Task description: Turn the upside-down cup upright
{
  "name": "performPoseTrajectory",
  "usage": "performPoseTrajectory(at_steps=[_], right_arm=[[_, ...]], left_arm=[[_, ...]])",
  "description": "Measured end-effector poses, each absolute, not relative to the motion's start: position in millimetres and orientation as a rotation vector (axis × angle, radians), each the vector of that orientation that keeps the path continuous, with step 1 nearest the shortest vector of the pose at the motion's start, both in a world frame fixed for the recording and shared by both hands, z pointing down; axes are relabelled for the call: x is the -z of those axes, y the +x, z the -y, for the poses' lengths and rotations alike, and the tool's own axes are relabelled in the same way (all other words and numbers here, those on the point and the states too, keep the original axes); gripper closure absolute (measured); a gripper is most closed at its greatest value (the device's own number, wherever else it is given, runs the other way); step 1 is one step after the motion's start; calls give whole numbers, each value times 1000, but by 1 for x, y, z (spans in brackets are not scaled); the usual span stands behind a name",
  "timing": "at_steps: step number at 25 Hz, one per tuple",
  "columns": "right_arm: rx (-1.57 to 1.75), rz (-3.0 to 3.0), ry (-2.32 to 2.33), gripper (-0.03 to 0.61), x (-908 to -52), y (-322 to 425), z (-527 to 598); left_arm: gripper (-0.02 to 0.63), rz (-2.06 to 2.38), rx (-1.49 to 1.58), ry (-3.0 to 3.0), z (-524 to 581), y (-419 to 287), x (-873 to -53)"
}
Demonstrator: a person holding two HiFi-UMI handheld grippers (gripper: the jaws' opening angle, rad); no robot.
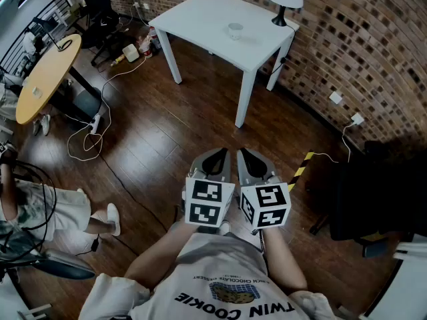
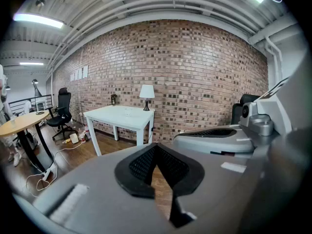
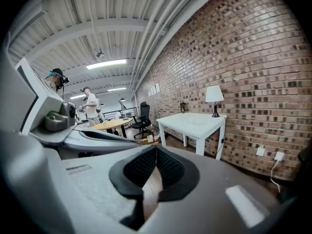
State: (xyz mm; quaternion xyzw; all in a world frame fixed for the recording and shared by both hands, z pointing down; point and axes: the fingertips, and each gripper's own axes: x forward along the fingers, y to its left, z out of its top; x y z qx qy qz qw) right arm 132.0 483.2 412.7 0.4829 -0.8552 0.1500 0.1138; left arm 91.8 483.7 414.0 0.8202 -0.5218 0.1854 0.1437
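Brick walls and dark floor frame the head view: the cup sits on the white table, well away from the left gripper and right gripper, which are side by side and tilted slightly down. Left gripper view: jaws together, empty. Right gripper view: the same. Best to approach first, then open one.

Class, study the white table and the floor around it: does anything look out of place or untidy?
Loose cables sprawl across the wood floor left of the white table. The cup on it is too small to judge.
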Motion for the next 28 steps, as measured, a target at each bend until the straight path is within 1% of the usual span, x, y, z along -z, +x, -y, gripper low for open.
performPoseTrajectory(at_steps=[9,22,28], right_arm=[[-430,2482,1417,575,-426,118,-400],[-425,2384,1476,574,-426,58,-225],[-401,2395,1459,571,-422,30,-166]], left_arm=[[609,1498,-539,2352,-403,78,-434],[609,1397,-500,2387,-223,19,-433],[609,1369,-485,2390,-166,-7,-433]])
